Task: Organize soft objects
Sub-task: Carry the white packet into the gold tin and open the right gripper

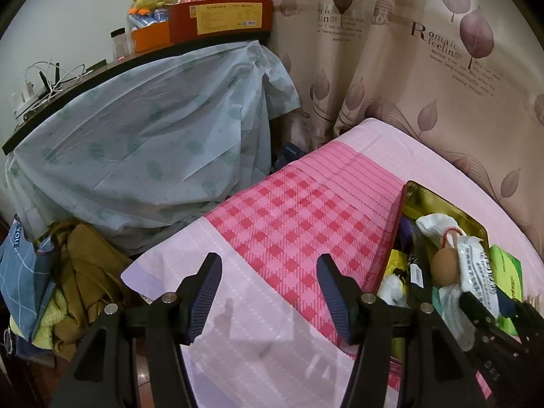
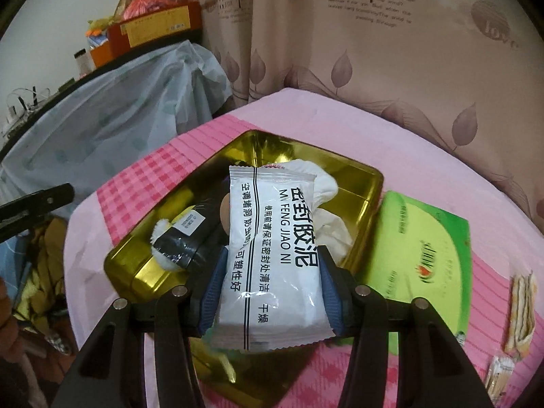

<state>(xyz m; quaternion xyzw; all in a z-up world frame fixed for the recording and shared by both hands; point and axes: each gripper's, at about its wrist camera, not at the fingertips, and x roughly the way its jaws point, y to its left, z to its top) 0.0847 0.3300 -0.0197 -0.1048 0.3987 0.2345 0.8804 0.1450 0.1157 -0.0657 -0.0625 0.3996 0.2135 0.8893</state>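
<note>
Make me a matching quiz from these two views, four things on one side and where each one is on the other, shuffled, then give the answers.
Things:
1. white packet
2. green pack
3. gold tin
4. left gripper

Places or states:
A. open, over the pink bedsheet
B. lying on the sheet, right of the tin
C. held between the right gripper fingers
D. on the bed, holding mixed items

Pairs: 1-C, 2-B, 3-D, 4-A
</note>
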